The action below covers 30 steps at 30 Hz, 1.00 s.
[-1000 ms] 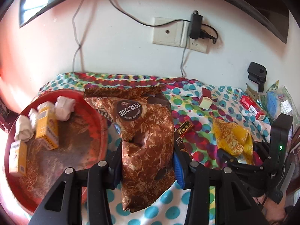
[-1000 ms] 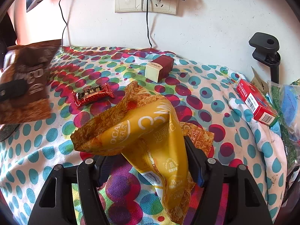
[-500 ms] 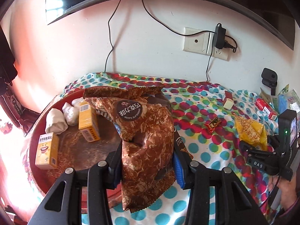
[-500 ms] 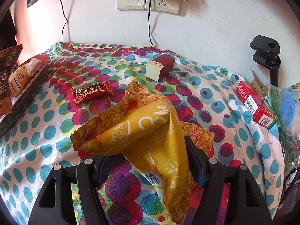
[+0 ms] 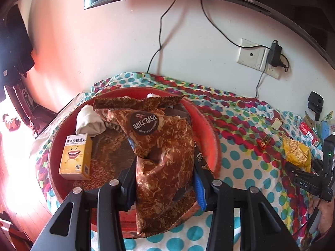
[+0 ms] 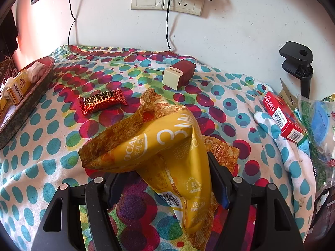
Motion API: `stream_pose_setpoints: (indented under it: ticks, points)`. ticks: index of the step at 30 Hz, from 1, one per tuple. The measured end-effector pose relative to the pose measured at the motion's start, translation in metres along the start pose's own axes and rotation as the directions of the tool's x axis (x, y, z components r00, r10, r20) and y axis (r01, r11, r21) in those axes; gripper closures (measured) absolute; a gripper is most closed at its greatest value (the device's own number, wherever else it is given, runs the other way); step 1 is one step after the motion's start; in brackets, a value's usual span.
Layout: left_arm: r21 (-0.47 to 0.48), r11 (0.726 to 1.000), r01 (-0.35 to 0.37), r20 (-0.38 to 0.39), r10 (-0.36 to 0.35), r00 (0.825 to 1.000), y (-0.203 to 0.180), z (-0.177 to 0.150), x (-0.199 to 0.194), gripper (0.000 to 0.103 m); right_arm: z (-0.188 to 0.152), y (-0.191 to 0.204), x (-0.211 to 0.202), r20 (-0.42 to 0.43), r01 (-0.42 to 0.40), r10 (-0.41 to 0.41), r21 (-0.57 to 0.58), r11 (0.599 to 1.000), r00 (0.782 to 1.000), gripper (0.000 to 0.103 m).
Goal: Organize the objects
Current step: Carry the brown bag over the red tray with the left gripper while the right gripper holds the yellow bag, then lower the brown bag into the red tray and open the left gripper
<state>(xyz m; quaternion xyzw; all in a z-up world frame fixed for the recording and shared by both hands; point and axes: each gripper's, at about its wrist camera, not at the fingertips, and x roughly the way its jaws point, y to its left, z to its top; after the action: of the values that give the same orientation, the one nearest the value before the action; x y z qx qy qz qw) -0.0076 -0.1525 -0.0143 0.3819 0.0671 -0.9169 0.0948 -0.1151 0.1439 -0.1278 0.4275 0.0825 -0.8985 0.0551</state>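
We find the tray (image 5: pixel 211 138) at the left end of the counter (image 6: pixel 41 146), holding a carton (image 5: pixel 76 156) with a cloth bundle (image 5: pixel 90 121) behind it. To its right lie a wrapped candy (image 6: pixel 102 102), then a small box (image 6: pixel 179 74) nearer the wall (image 6: pixel 230 31). A flat carton (image 6: pixel 284 117) sits at the right edge.

Brown marbled snack bag (image 5: pixel 165 156) w/ dark round label; red round tray (image 5: pixel 211 138); orange box (image 5: pixel 76 156) w/ smiley print; yellow-gold bag (image 6: pixel 167 146), white lettering; red-brown candy wrapper (image 6: pixel 102 102), gold text; maroon/cream box (image 6: pixel 179 74); red carton (image 6: pixel 284 117); white cloth (image 6: pixel 41 133), teal/red/green dots.
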Motion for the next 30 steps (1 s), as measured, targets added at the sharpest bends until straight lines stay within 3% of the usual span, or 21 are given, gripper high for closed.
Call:
stream_pose_setpoints:
  ticks: [11,18,21,25,30]
  points:
    - [0.002,0.999,-0.032,0.007,0.032,0.999,0.044,0.007,0.002,0.058,0.000,0.002,0.000,-0.001,0.010,-0.010,0.002,1.000,1.000,0.035]
    - [-0.016,1.000,-0.001,0.006,0.002,1.000,0.079,0.016,0.012,0.060,0.000,0.002,0.000,-0.001,0.014,-0.014,0.002,1.000,1.000,0.035]
    - [-0.015,1.000,-0.018,-0.015,0.018,1.000,0.087,0.015,0.023,0.066,0.000,0.003,0.000,-0.001,0.016,-0.016,0.002,1.000,1.000,0.035]
    - [-0.035,0.999,0.025,-0.013,-0.025,1.000,0.095,0.015,0.028,0.066,0.001,0.004,0.000,-0.002,0.015,-0.015,0.002,1.000,1.000,0.035]
    - [0.015,1.000,-0.006,0.018,0.005,1.000,0.088,0.015,0.032,0.066,0.001,0.004,0.000,-0.002,0.017,-0.017,0.001,1.000,1.000,0.034]
